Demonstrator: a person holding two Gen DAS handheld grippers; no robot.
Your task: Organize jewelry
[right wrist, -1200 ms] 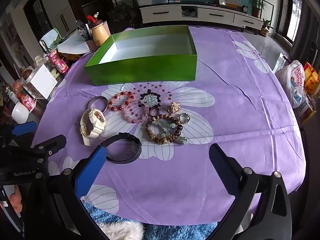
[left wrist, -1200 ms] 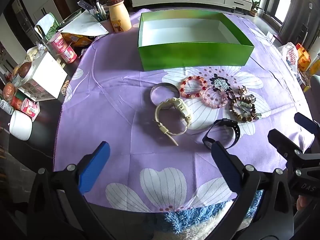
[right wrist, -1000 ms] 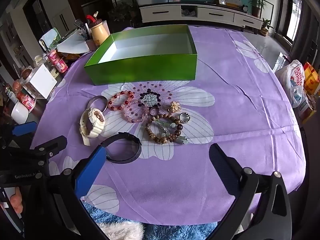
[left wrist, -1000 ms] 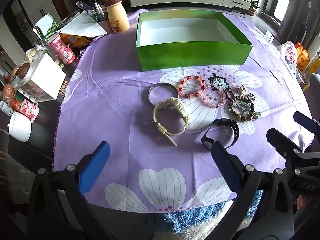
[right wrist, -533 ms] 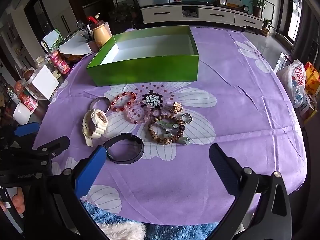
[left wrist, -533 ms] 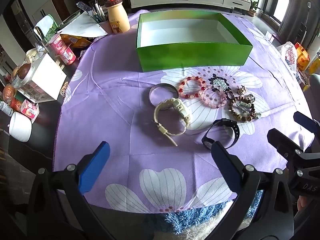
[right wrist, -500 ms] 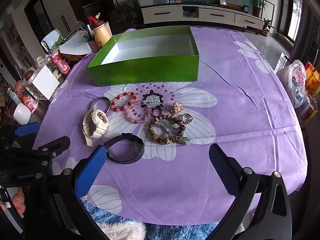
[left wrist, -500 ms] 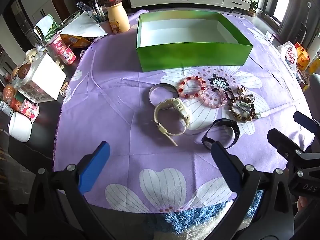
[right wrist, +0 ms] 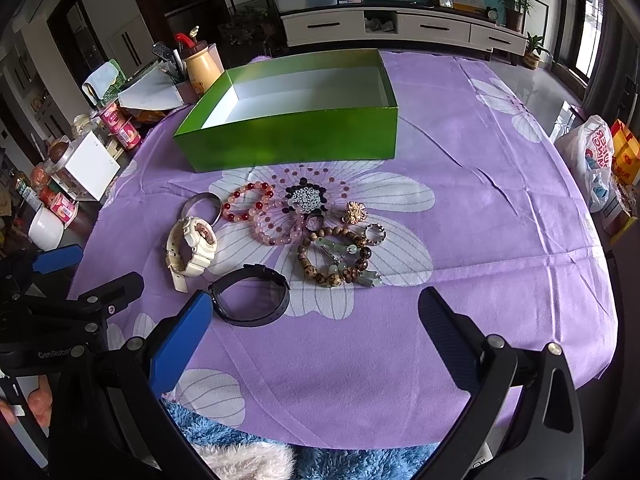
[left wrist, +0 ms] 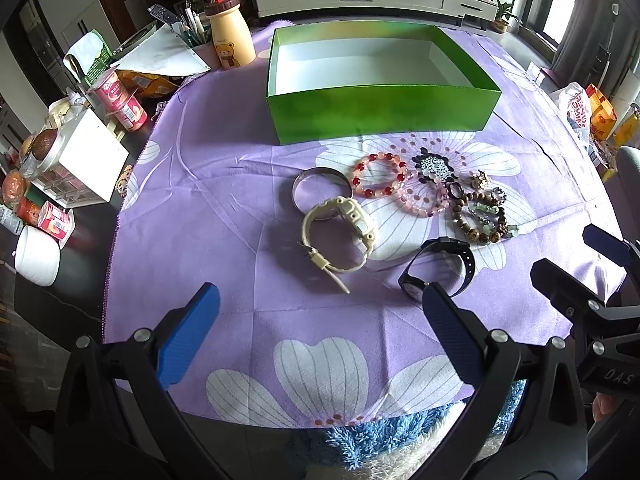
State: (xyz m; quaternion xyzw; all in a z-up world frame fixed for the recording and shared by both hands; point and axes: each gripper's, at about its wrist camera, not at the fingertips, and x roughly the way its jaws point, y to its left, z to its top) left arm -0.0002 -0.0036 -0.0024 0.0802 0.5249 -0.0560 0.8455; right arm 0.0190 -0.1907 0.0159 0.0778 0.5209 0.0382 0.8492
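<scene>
Soft daylight comes in from windows point(right wrist: 592, 24) far ahead and right of both grippers. The purple cloth point(left wrist: 224, 208) ahead is evenly lit and sharp, shadows faint. Fisheye bending darkens every corner.

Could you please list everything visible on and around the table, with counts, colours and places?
Box: 1, green, open and empty, far centre.
Tablecloth: 1, purple, floral.
Watches: 2, cream and black, nearest.
Bangle: 1, silver, touching the cream watch.
Bead bracelets: red-pink, pale pink, brown, right of bangle.
Rings and brooches: several, by the beads.
Bear bottle: 1, yellow, far left.
Clutter: cans, white box, left edge.
Left gripper: open.
Right gripper: open.
</scene>
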